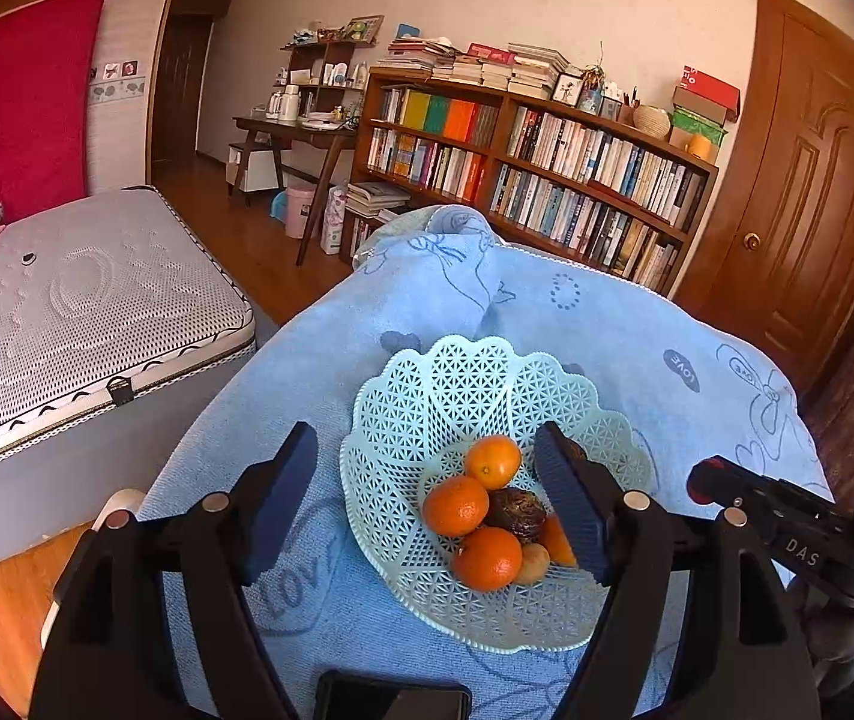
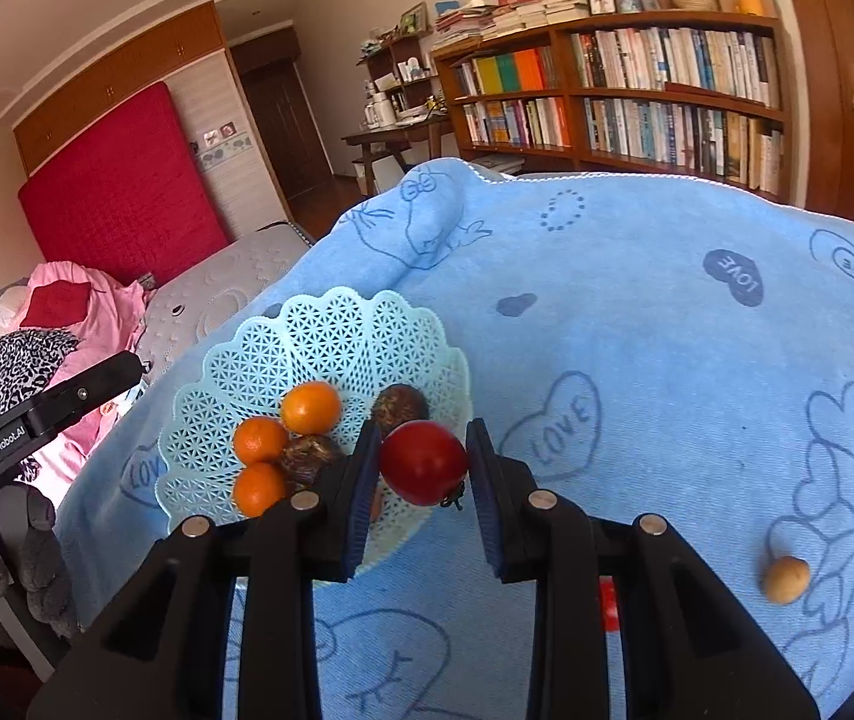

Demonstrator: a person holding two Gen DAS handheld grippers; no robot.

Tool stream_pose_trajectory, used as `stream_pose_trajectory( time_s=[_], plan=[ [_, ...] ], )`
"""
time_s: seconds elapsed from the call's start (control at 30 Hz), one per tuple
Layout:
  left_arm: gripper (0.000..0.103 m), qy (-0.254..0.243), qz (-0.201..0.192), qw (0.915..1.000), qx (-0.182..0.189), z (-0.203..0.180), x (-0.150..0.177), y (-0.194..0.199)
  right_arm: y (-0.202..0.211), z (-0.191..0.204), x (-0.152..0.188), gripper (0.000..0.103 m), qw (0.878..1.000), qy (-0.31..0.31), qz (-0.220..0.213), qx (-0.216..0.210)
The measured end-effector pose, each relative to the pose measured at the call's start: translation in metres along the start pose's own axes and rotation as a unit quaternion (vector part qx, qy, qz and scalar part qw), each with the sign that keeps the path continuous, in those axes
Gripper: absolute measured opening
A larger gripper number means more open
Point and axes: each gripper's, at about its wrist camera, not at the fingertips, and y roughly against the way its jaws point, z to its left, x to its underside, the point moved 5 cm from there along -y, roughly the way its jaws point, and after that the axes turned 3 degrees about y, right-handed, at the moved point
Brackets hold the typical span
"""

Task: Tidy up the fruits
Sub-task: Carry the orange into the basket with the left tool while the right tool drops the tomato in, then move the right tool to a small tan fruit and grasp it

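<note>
Right claw (image 2: pixel 423 483) clamped on a red tomato (image 2: pixel 423 462) above the near rim of the basket (image 2: pixel 330 324).

Both pads pressed the tomato's sides at lower centre of the right view; its stem end pointed down and toward the camera, and the nearly round fruit showed no marked long axis. The step in hand appeared to be delivery: the next move called for carrying forward over the oranges (image 2: pixel 309 407) and releasing low. Left claw (image 1: pixel 427 498) stood wide open and empty over the basket. One small tan fruit (image 2: pixel 785 579) lay on the blue towel (image 2: pixel 667 330) at lower right, well apart.
</note>
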Motion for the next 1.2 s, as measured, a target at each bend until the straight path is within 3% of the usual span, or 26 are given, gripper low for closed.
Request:
stream_pose_trajectory(
  time_s=[0.23,0.47,0.8,1.2],
  plan=[
    [0.083,0.005,-0.001,1.0000,0.003,0.003,-0.003,0.001,-0.025,0.012,-0.004,0.031,1.000,0.005,0.011,-0.001],
    [0.083,0.003,0.002,1.0000,0.004,0.001,-0.002,0.002,-0.015,-0.005,0.002,0.031,1.000,-0.007,0.004,0.016],
    [0.090,-0.008,0.002,0.9998,0.017,-0.014,0.002,0.004,0.019,-0.069,0.025,0.034,0.995,-0.063,-0.005,0.075],
    [0.093,-0.030,0.009,0.9990,0.033,-0.035,0.011,0.003,0.065,-0.153,0.055,0.035,0.978,-0.124,-0.011,0.166]
  ],
)
